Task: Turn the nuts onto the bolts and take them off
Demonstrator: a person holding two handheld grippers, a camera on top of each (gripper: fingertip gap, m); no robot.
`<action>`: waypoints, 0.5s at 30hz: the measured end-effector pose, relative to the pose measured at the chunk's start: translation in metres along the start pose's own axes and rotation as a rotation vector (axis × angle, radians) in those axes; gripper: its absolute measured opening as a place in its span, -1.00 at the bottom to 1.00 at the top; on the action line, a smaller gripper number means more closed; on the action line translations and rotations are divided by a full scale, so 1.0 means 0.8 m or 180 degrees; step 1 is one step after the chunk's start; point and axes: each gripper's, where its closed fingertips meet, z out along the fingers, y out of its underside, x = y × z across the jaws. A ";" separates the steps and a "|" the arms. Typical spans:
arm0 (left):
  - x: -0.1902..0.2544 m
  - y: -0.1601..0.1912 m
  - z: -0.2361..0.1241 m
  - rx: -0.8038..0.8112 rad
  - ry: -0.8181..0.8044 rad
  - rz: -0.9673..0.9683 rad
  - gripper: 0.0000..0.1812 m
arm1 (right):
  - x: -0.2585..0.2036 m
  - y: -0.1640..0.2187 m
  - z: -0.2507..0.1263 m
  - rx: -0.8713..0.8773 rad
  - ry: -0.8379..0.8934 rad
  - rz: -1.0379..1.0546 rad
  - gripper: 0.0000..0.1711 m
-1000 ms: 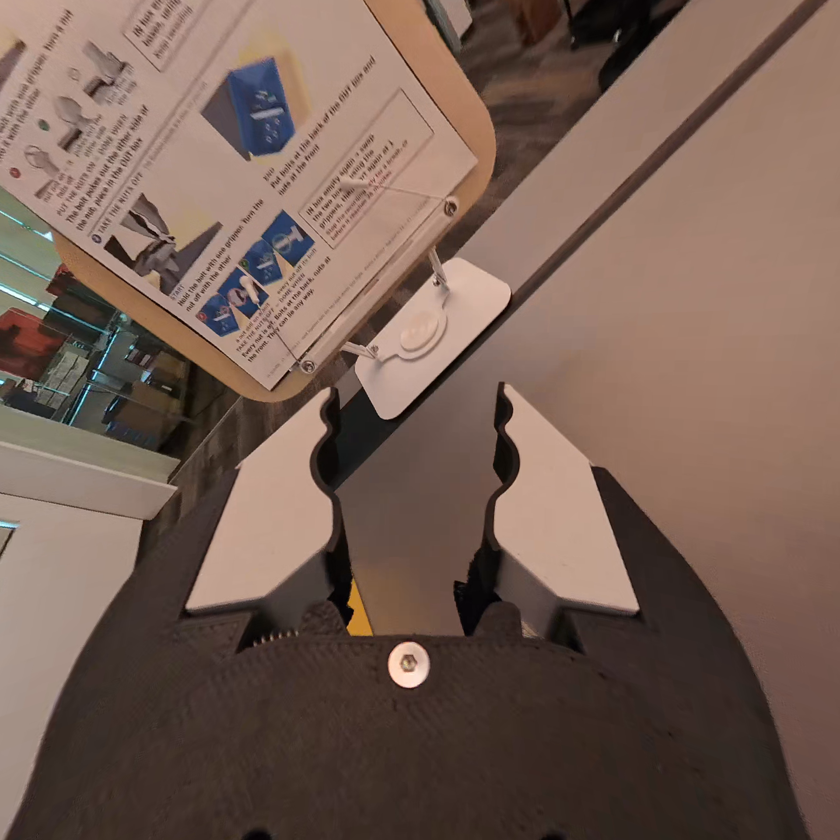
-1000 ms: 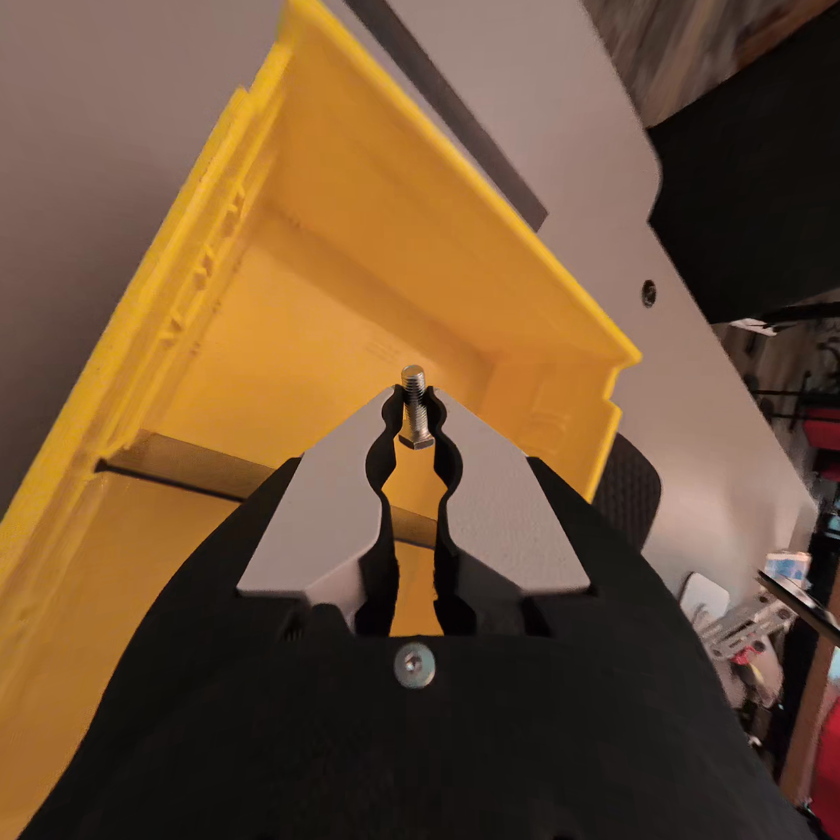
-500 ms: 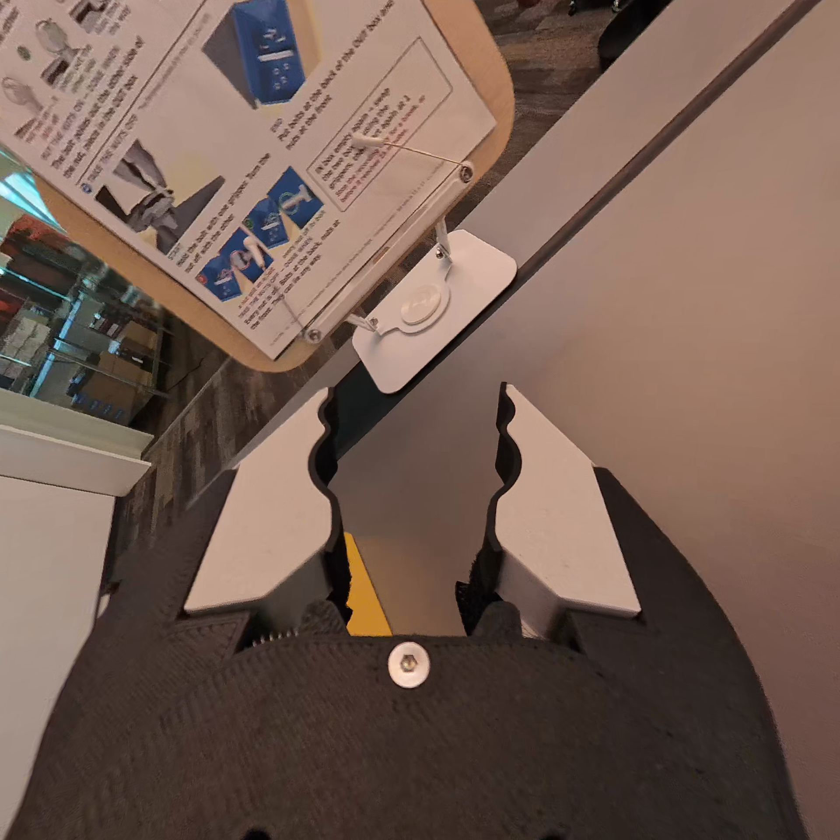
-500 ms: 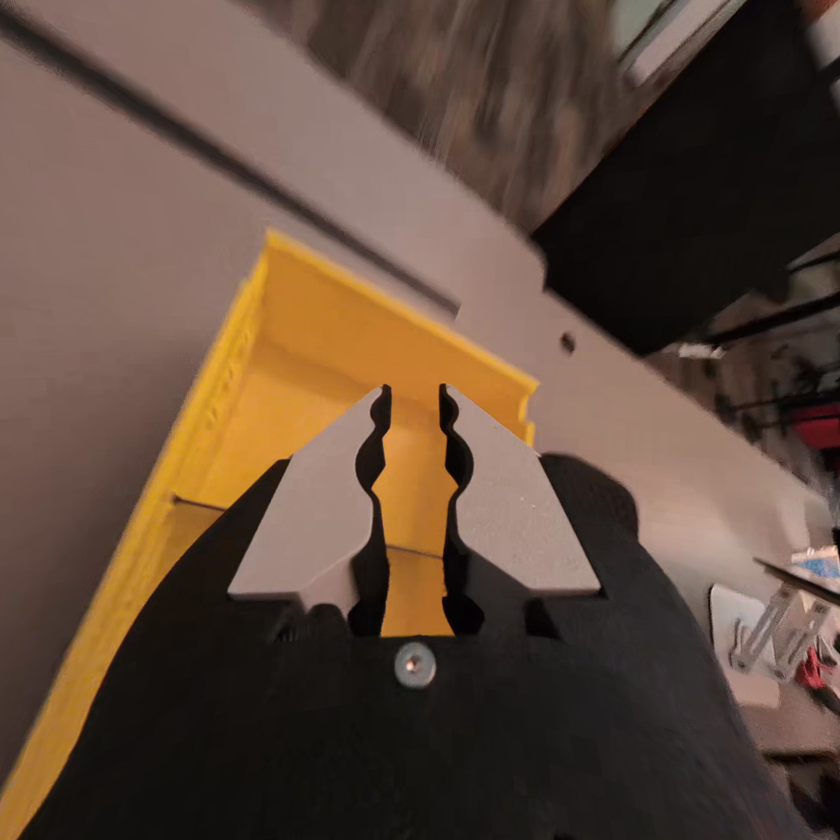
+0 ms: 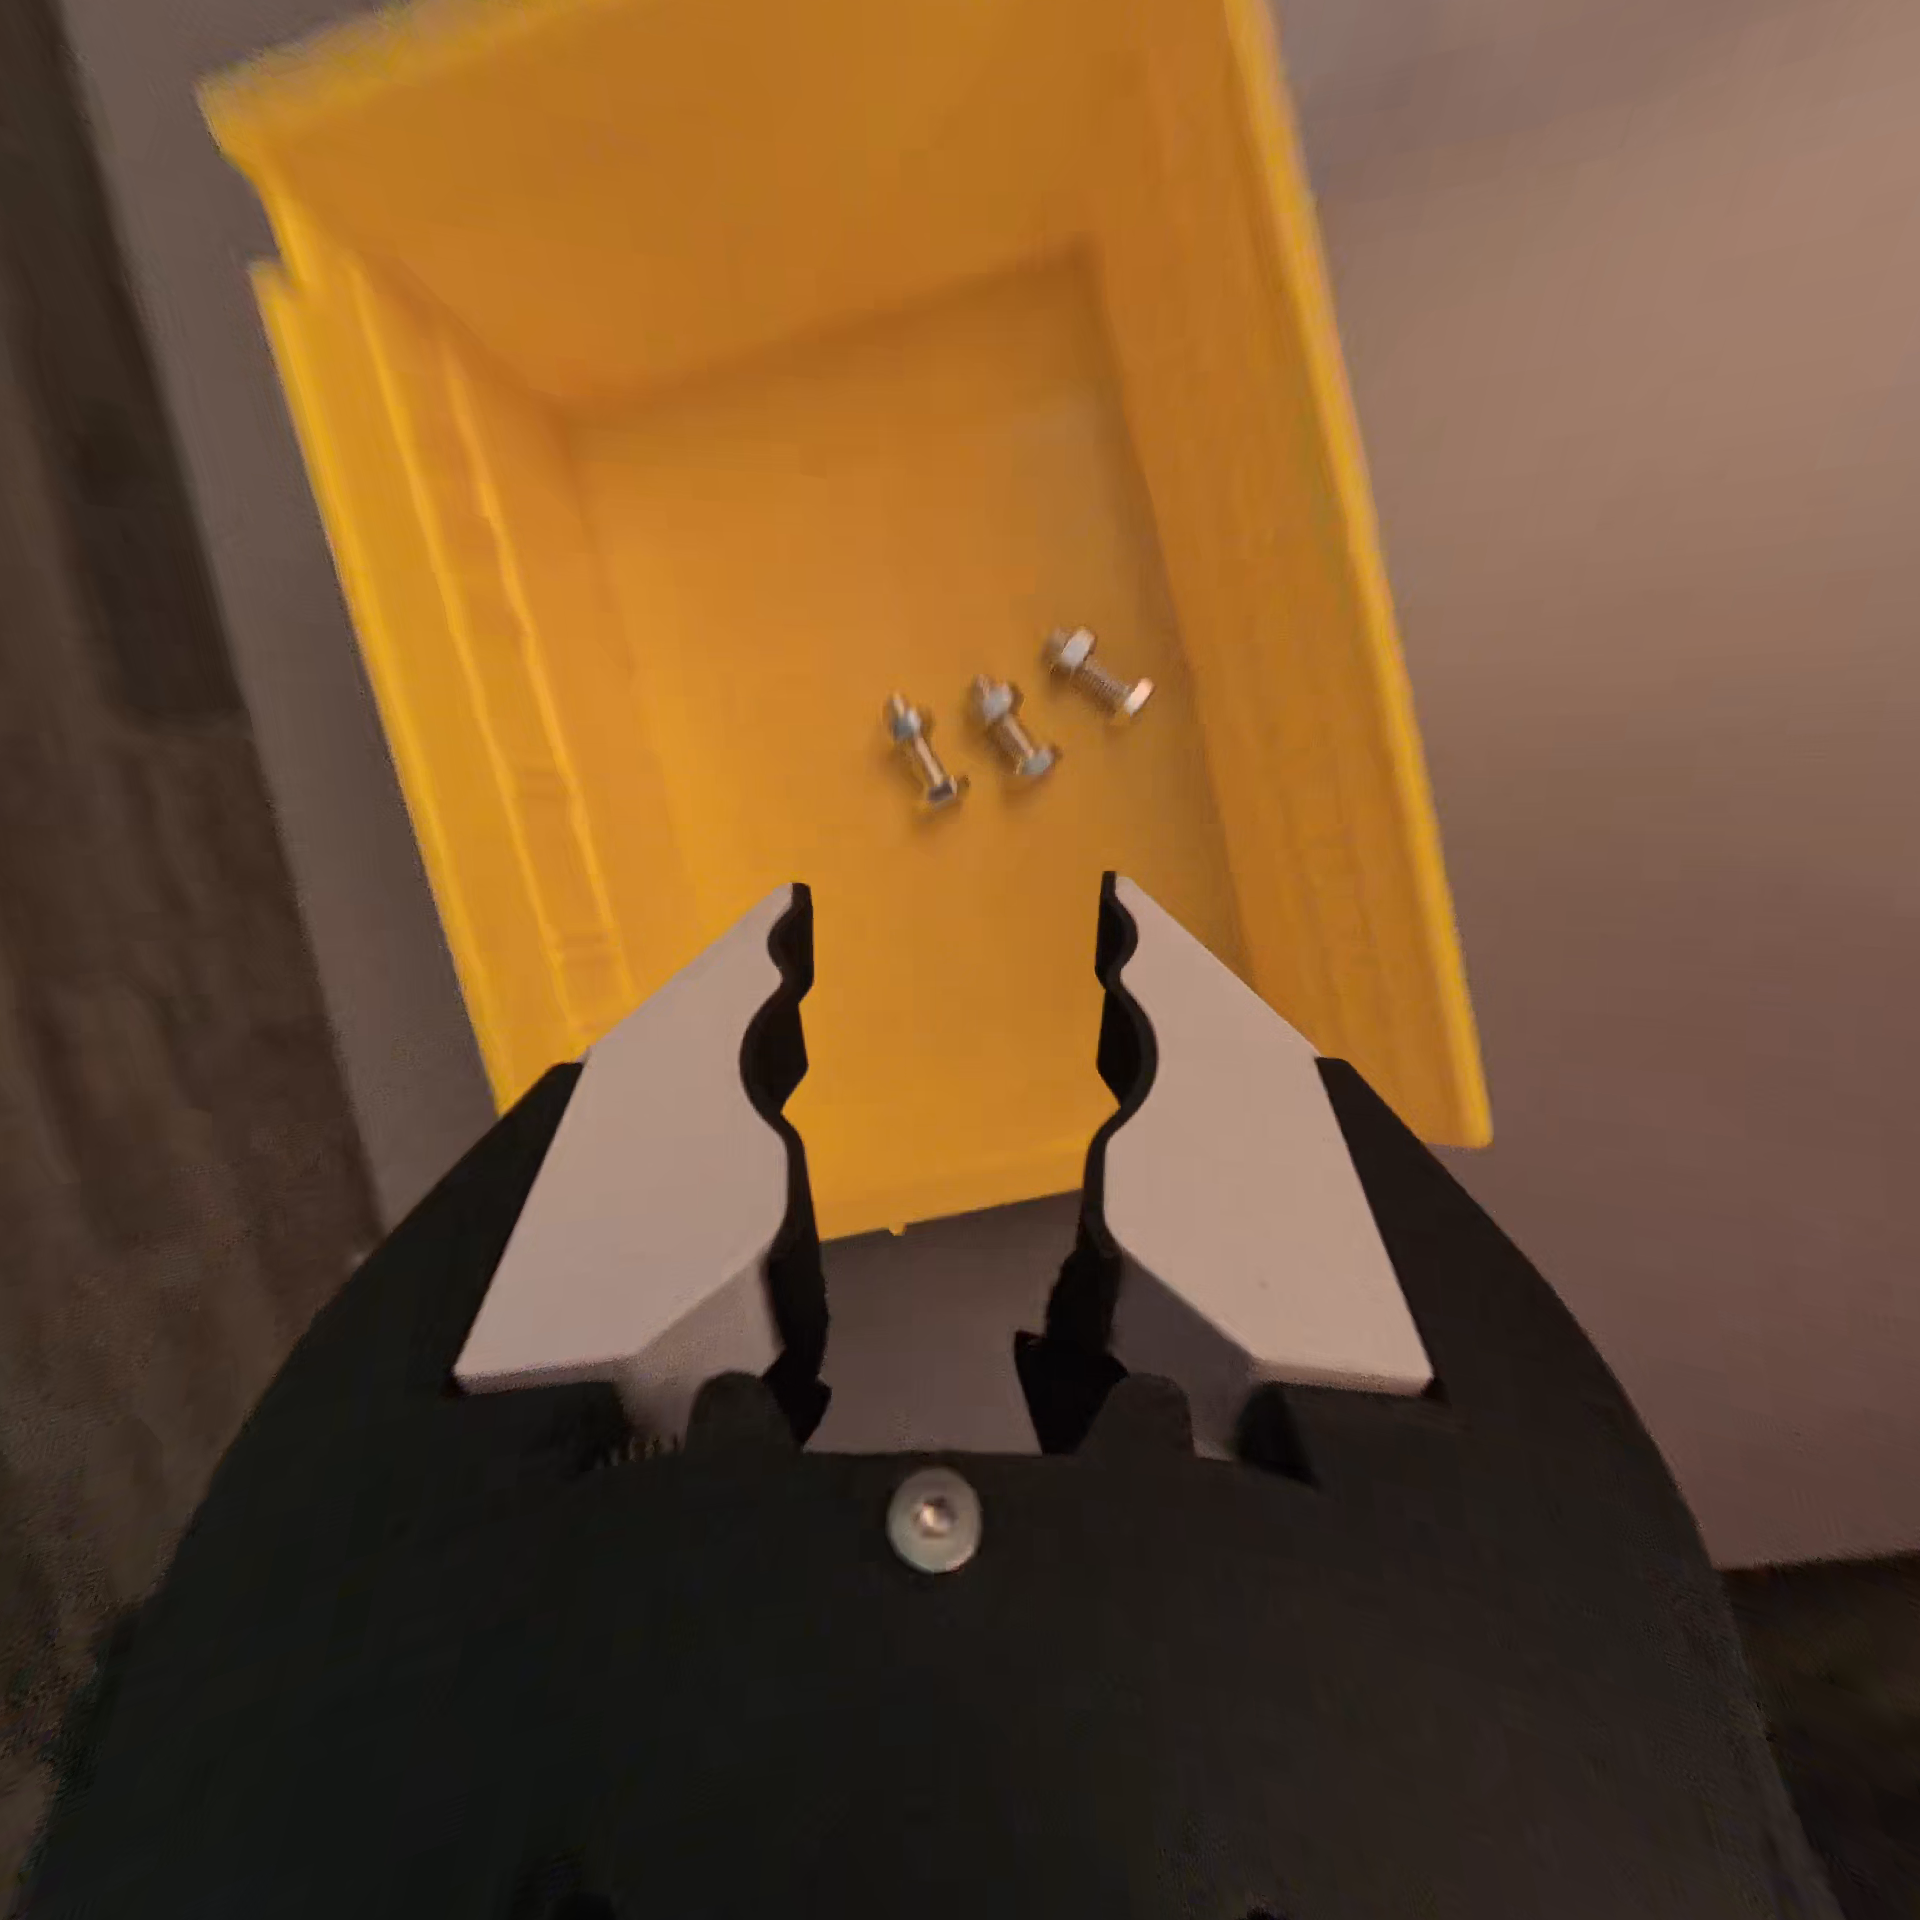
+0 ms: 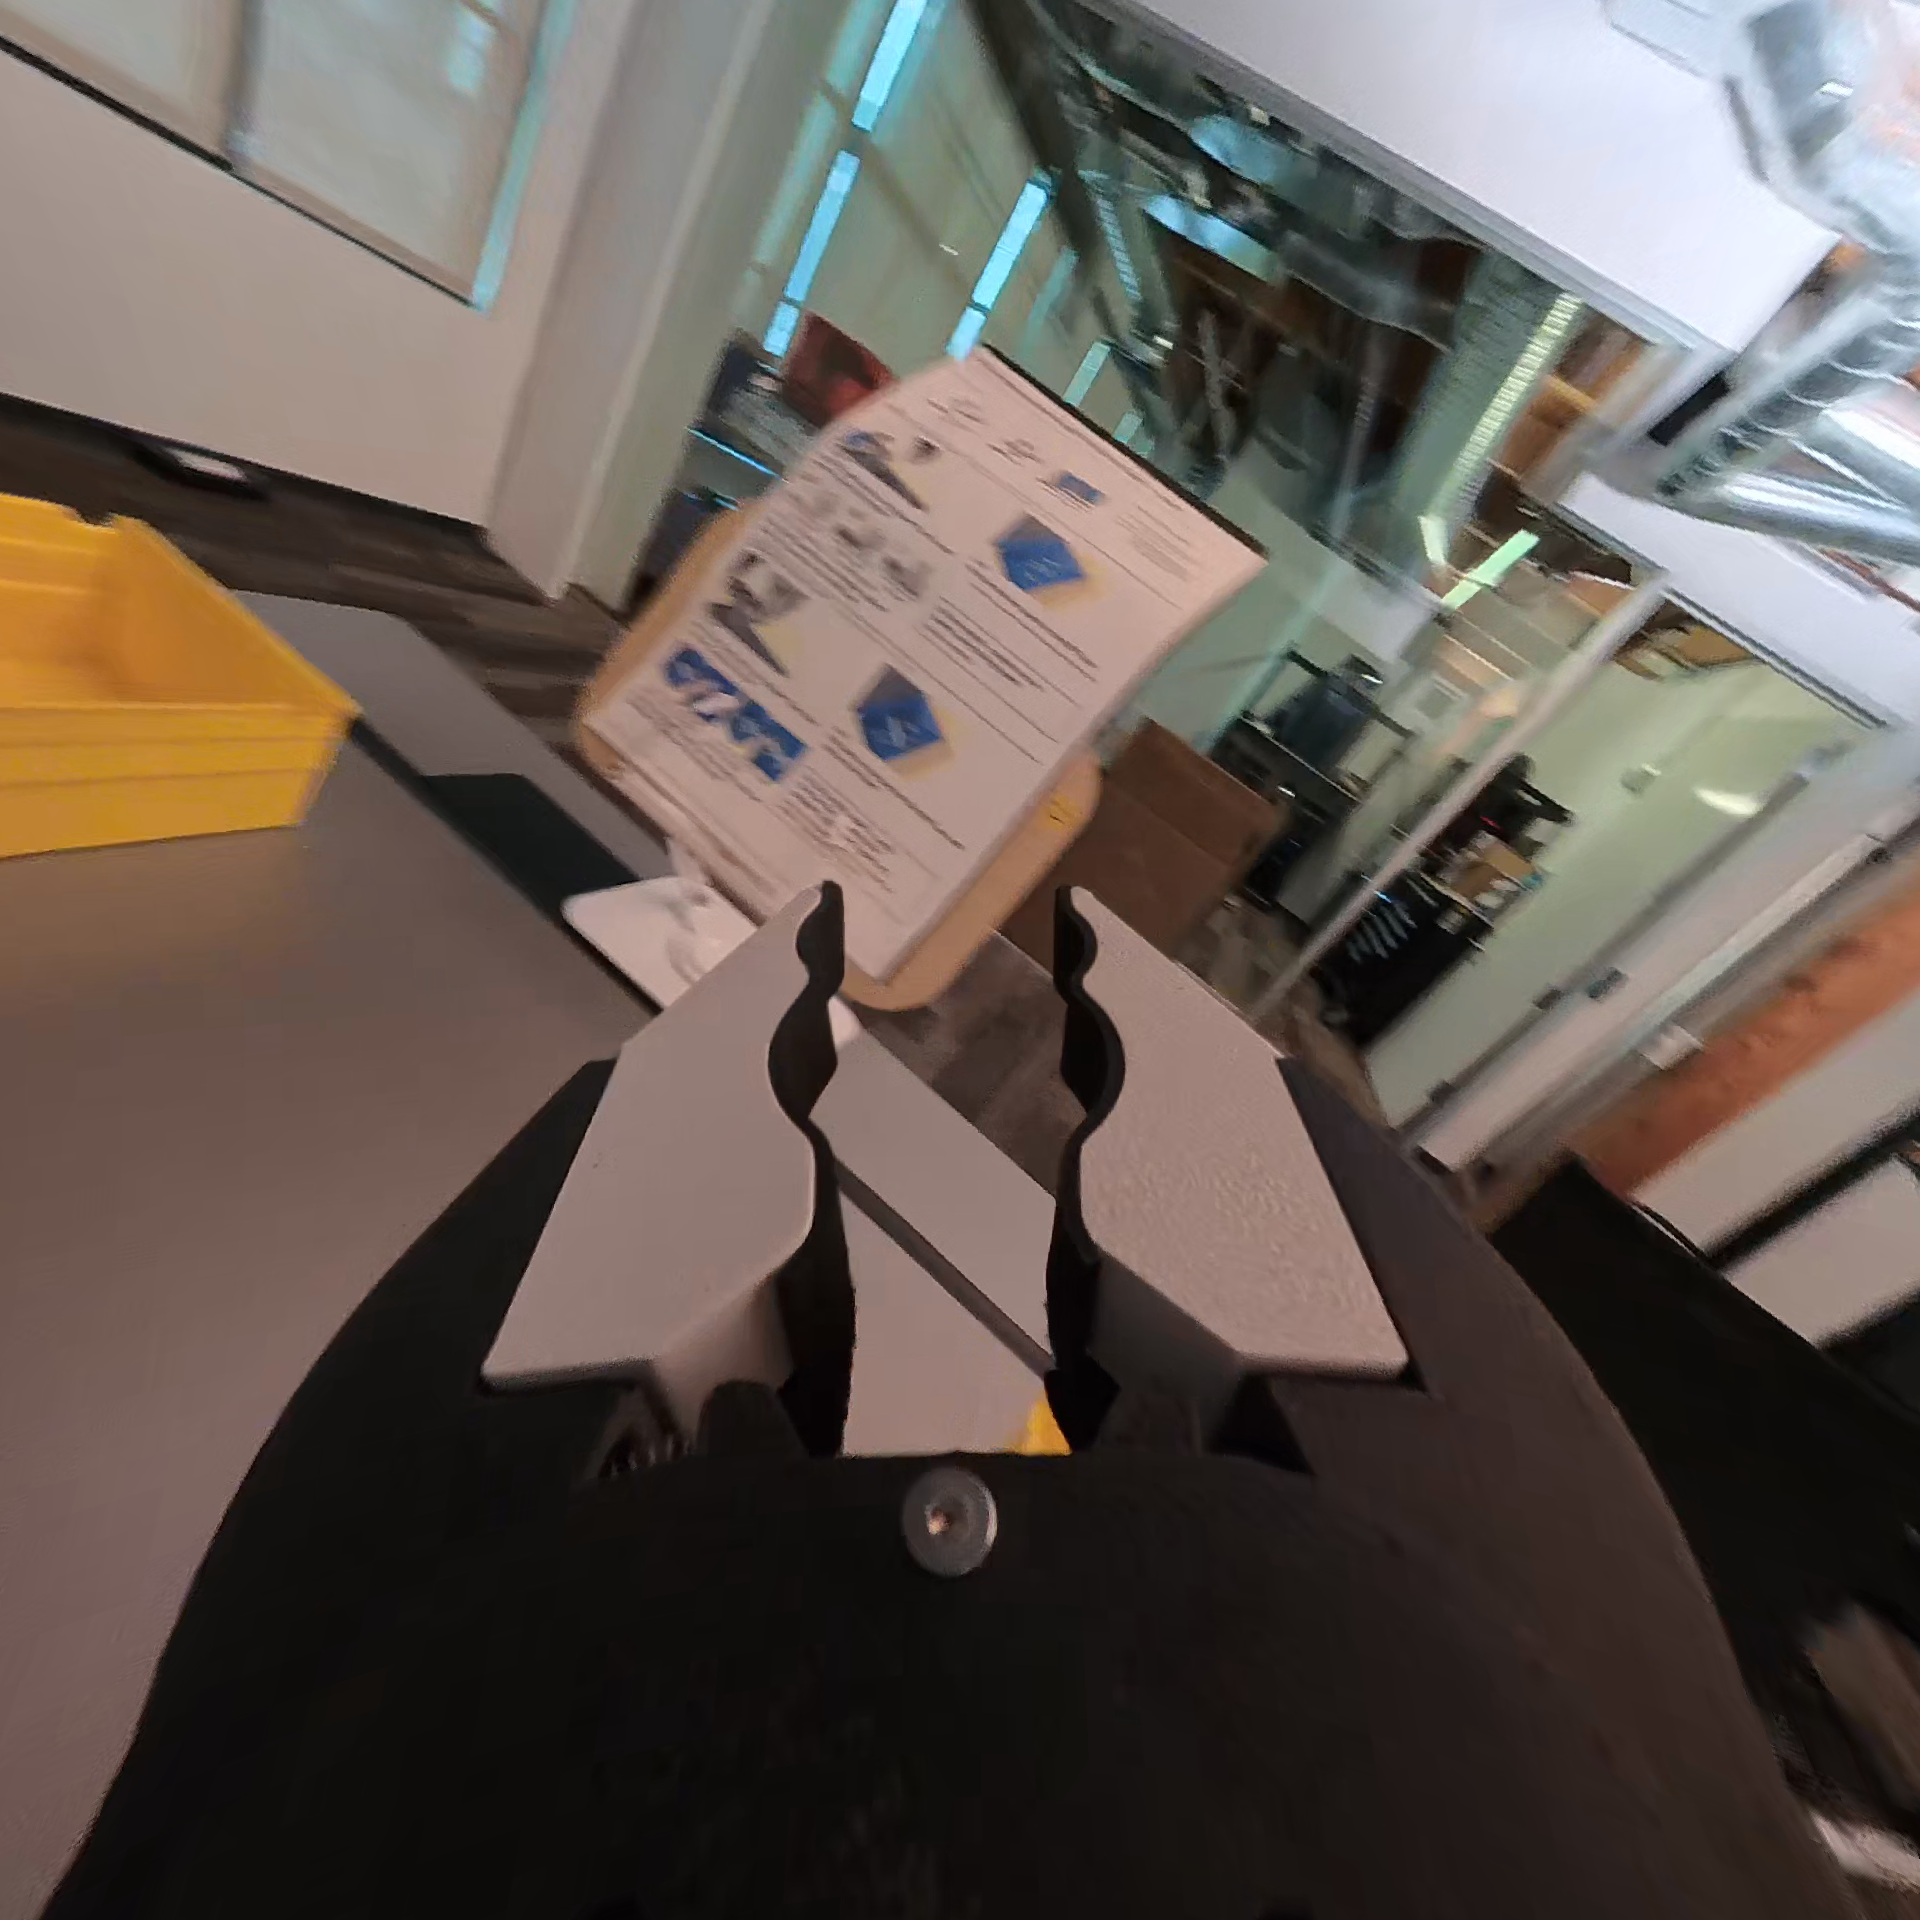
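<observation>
In the left wrist view a yellow bin [image 5: 727,312] lies on the grey table. Three small silver bolts with nuts on them lie on its floor: one on the left [image 5: 923,764], one in the middle [image 5: 1010,738] and one on the right [image 5: 1097,673]. My left gripper [image 5: 951,902] is open and empty, above the bin's near end and short of the bolts. My right gripper [image 6: 940,902] is open and empty, held over the table and pointing at an instruction sheet. A yellow bin [image 6: 135,717] shows at the left of the right wrist view.
An instruction sheet on a wooden board [image 6: 904,665] stands on a white stand base [image 6: 655,925] at the table's far edge. A dark groove [image 6: 935,1268] runs along the grey table [image 6: 260,1039]. Glass walls and office furniture lie beyond. The floor [image 5: 104,935] shows left of the bin. The left gripper's tips are roughly 55 centimetres from the right gripper's.
My right gripper let go of a bolt over a yellow bin, opened, and swung away toward the instruction sheet. My left gripper swung from the sheet to over the bin with the bolts.
</observation>
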 end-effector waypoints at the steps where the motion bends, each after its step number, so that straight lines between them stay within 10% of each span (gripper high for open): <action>1: -0.008 0.013 0.014 -0.0184 0.0097 -0.0234 -0.41 | -0.024 -0.012 0.004 0.0070 -0.0188 -0.0017 -0.53; 15: -0.018 0.035 0.149 -0.0975 0.0580 -0.1098 -0.71 | -0.139 -0.035 0.049 0.0095 -0.1072 0.0144 -0.53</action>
